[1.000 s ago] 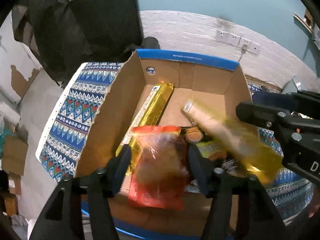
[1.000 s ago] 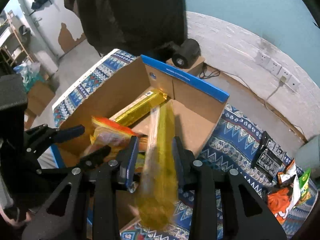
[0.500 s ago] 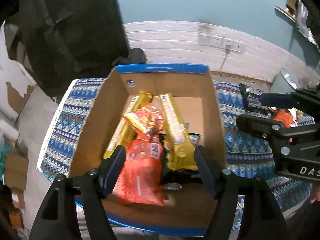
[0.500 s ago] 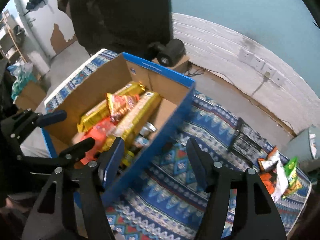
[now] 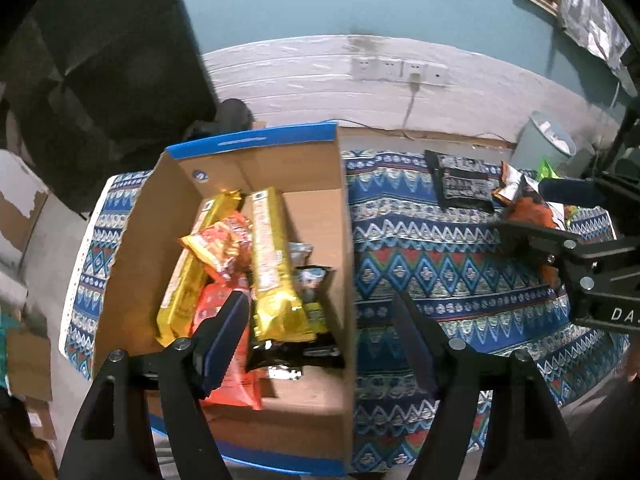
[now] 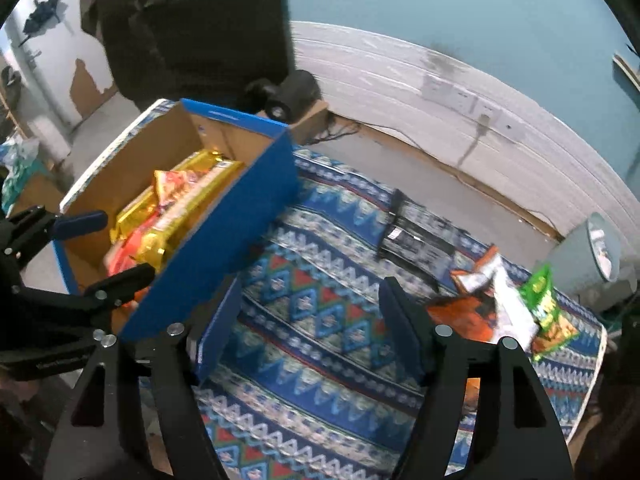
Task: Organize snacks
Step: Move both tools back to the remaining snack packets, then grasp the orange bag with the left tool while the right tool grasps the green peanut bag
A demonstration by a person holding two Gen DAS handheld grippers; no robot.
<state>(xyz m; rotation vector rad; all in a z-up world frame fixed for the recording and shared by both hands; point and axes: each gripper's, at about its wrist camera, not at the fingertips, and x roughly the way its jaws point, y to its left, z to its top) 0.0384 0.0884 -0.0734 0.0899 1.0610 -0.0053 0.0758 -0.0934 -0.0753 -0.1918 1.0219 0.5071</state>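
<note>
A cardboard box (image 5: 132,248) with a blue rim holds several snacks: two long gold packs (image 5: 272,264), a red bag (image 5: 218,244), an orange bag (image 5: 236,376) and dark packets. My left gripper (image 5: 320,332) is open above the box's right wall, holding nothing. My right gripper (image 6: 312,320) hovers over the patterned cloth (image 6: 320,288) to the right of the box (image 6: 224,232); its jaws are opening and nothing is between them. Loose on the cloth lie a black packet (image 6: 420,228), an orange bag (image 6: 460,312) and a green bag (image 6: 544,300).
A grey bin (image 6: 592,256) stands at the cloth's far right corner. A black roll-shaped object (image 6: 292,92) sits on a carton behind the box, under dark hanging fabric. A white wall with sockets (image 5: 400,68) runs along the back. Cartons (image 5: 28,360) lie on the floor at left.
Both grippers let go of their snacks: the red bag and the gold pack now lie in the box. Both have swung right, the right one out over the cloth, and its jaws have widened.
</note>
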